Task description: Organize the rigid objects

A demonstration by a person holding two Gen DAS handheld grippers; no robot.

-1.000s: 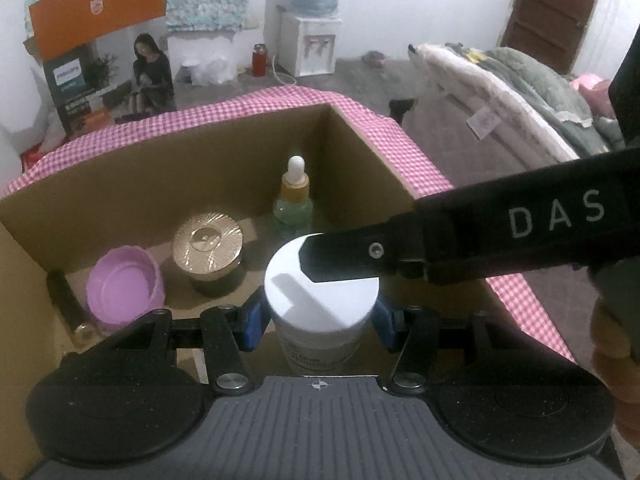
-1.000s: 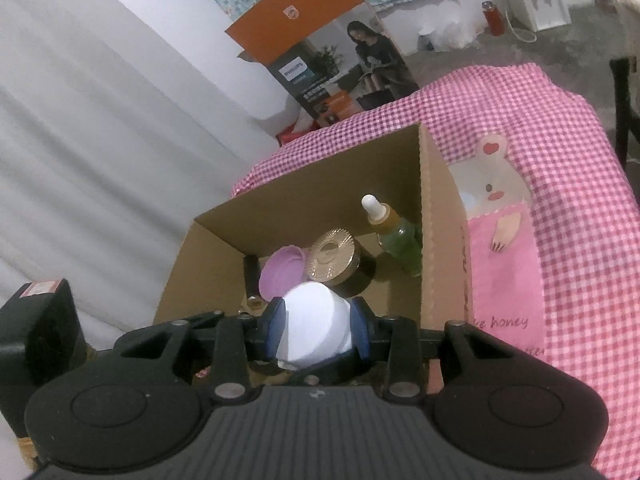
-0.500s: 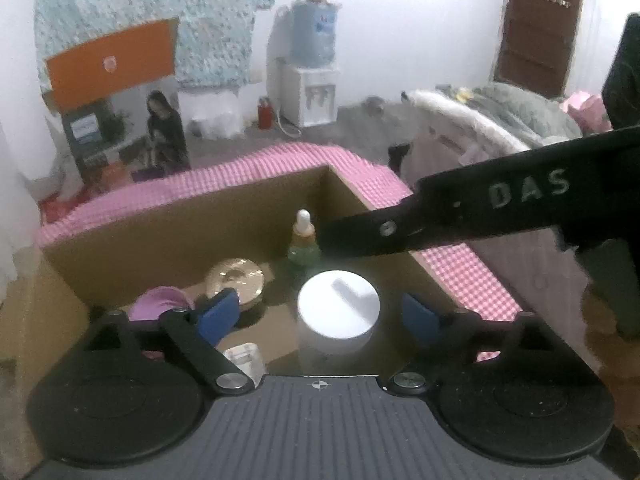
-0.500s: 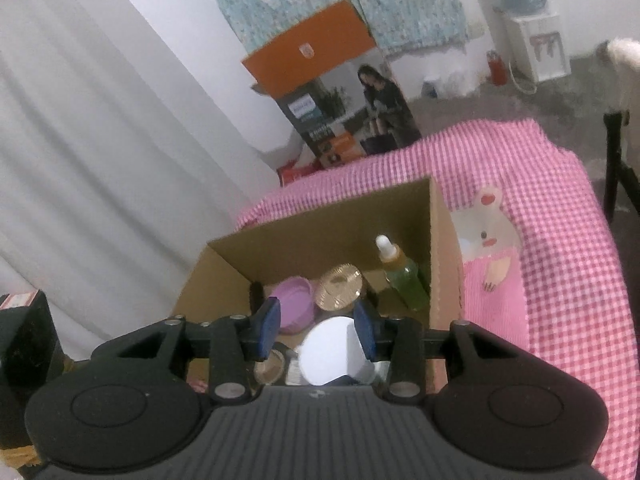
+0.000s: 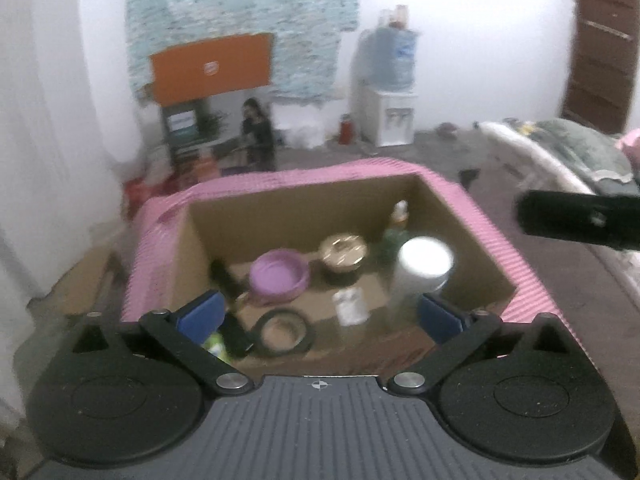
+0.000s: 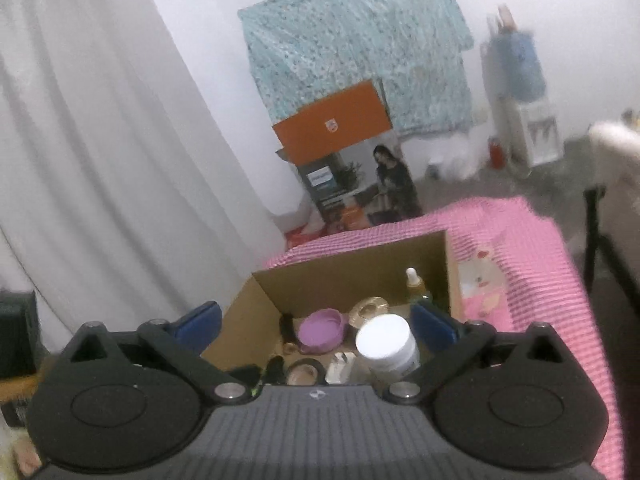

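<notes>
Left gripper [image 5: 320, 316]: jaws spread wide, holding nothing, above near edge of cardboard box [image 5: 280, 216]. Right gripper [image 6: 316, 322]: jaws likewise spread, empty, over same box.

White-lidded jar [image 5: 424, 266] upright on box floor, right side, free of both grippers. Behind it: green dropper bottle [image 5: 396, 226] in far right corner. Gold-lidded jar [image 5: 343, 252] just left of dropper bottle. Purple bowl-shaped lid [image 5: 279, 276] left of gold-lidded jar. Black ring [image 5: 285, 332] and small white item [image 5: 351, 306] nearer front. Box rests on pink checked cloth [image 6: 532, 264].
</notes>
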